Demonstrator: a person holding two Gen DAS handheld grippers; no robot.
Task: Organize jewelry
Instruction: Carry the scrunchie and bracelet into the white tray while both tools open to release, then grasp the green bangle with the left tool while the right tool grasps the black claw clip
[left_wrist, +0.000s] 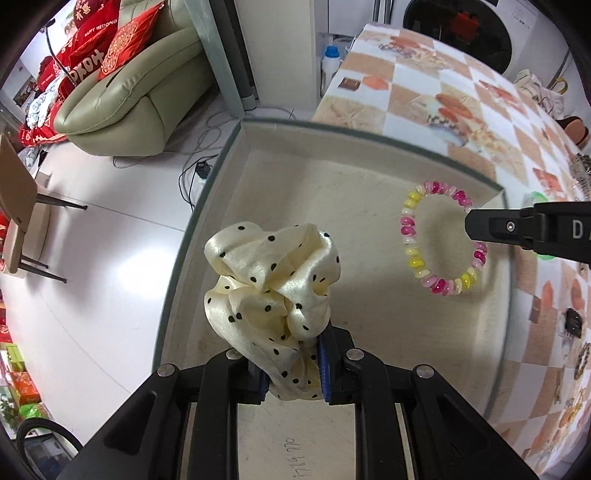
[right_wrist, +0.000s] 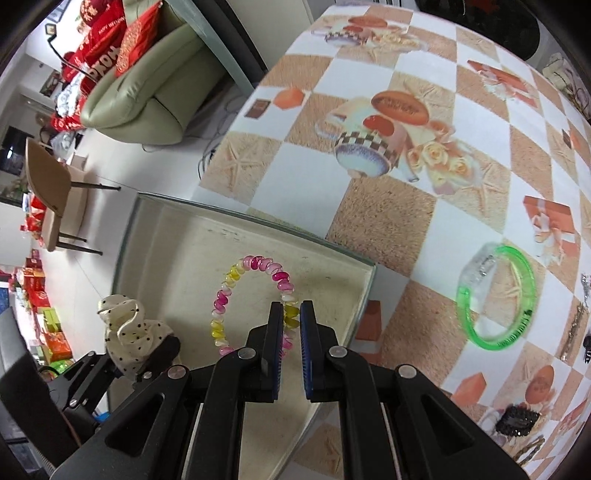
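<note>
Both views are evenly and brightly lit from above. Glare is seen on the white floor (left_wrist: 122, 266). Strong fisheye bending and dark vignetting are found at the edges, and the tablecloth (right_wrist: 424, 184) is slightly blurred.

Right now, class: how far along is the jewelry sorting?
Done: nothing rests in the tray yet. In hand: left gripper clamps the polka-dot scrunchie, right gripper the spiral bracelet, both above it. Left: the green bangle and dark clips on the tablecloth.

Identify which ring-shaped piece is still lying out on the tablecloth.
The green bangle; the beaded bracelet and polka-dot scrunchie are each held in a gripper over the tray.
</note>
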